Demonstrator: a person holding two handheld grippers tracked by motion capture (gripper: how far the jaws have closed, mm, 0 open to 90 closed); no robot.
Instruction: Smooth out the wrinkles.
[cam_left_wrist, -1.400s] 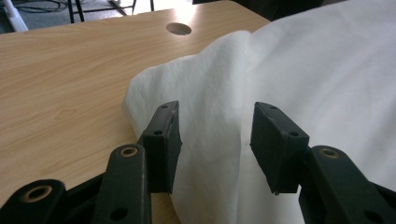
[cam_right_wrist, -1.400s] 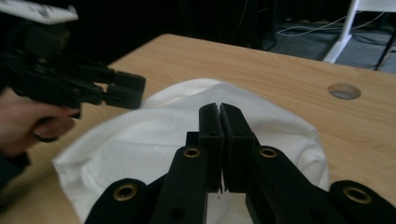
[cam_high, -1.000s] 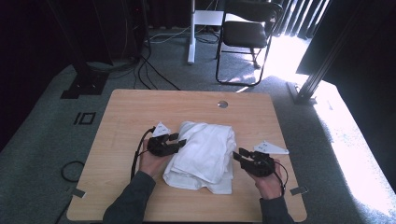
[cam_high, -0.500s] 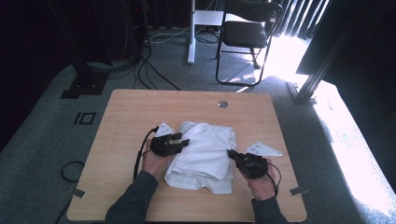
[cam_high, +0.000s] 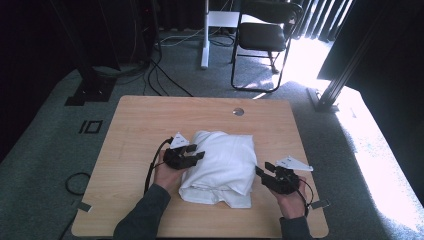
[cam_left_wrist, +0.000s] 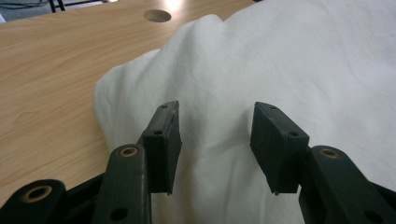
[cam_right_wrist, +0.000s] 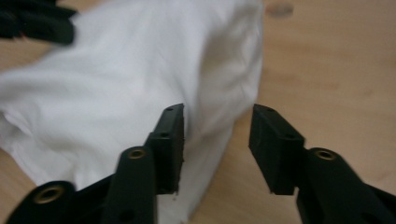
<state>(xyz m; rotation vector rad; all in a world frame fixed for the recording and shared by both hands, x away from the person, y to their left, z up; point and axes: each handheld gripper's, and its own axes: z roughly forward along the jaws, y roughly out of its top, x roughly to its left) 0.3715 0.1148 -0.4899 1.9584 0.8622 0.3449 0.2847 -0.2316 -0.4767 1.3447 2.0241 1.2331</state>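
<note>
Near the table's (cam_high: 150, 120) front edge lies a folded white cloth (cam_high: 220, 162).
Left gripper (cam_high: 192, 156) rests spread on it; right gripper (cam_high: 261, 172), just been opening, holds nothing.

— What's beyond the wooden table (cam_high: 145, 125)?
— A black folding chair (cam_high: 260, 37) on grey carpet (cam_high: 45, 150), cables (cam_high: 165, 75) trailing nearby.
— And the tabletop?
— A round grommet hole (cam_high: 238, 111) near its far edge.

Floor: you see grey carpet (cam_high: 45, 150) with cables (cam_high: 165, 75).
Furniture: your wooden table (cam_high: 140, 115), a black chair (cam_high: 262, 40).
Light: sun patch (cam_high: 380, 165) at right.
</note>
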